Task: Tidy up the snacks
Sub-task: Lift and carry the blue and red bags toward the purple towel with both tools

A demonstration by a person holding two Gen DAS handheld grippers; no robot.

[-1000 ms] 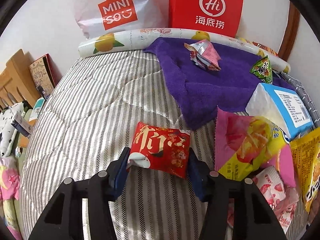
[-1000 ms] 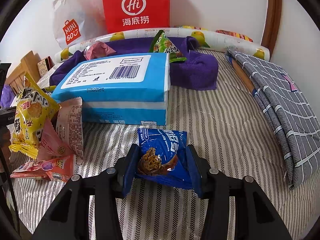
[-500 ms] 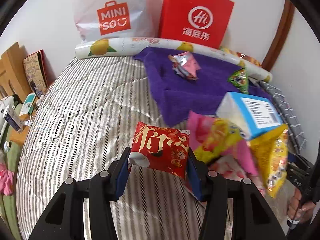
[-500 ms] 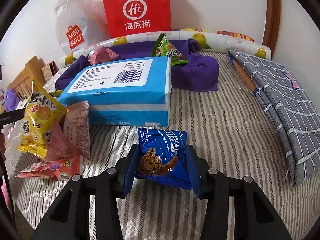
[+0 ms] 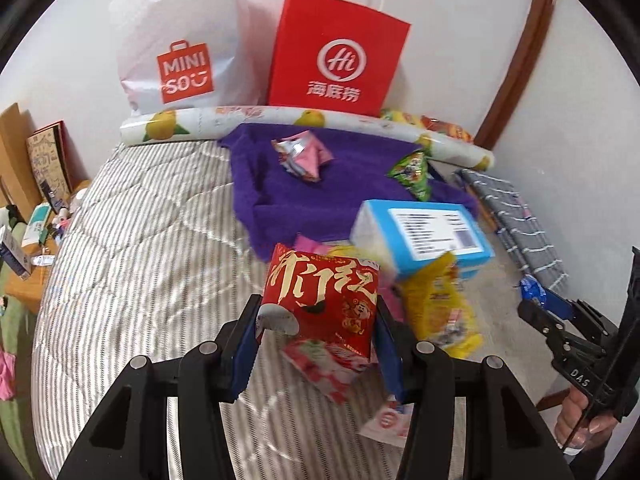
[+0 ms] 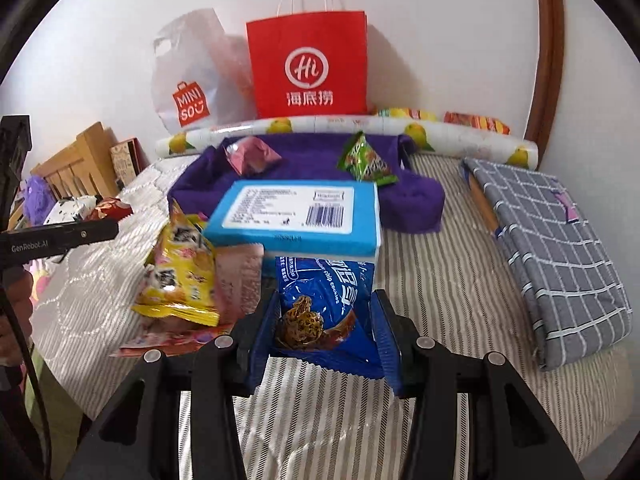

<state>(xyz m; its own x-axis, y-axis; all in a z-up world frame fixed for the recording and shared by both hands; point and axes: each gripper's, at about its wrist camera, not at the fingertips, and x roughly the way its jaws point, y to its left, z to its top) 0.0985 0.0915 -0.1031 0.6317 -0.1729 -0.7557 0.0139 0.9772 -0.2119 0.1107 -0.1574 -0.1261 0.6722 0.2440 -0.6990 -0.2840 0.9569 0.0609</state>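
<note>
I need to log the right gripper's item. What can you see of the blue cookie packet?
The blue cookie packet is a glossy plastic pouch, sealed, printed with white lettering and a chocolate chip cookie picture. It stands roughly upright, clamped at its sides by the jaws of the right gripper, and appears raised clear of the striped bed cover.

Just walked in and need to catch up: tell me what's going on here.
A person is sorting snacks on a bed with a gripper in each hand. The left gripper is shut on a red packet, the right gripper on a blue cookie packet; both packets are held above the bed. A pink packet and a green packet lie on the purple towel. More snacks lie beside the blue box.
</note>
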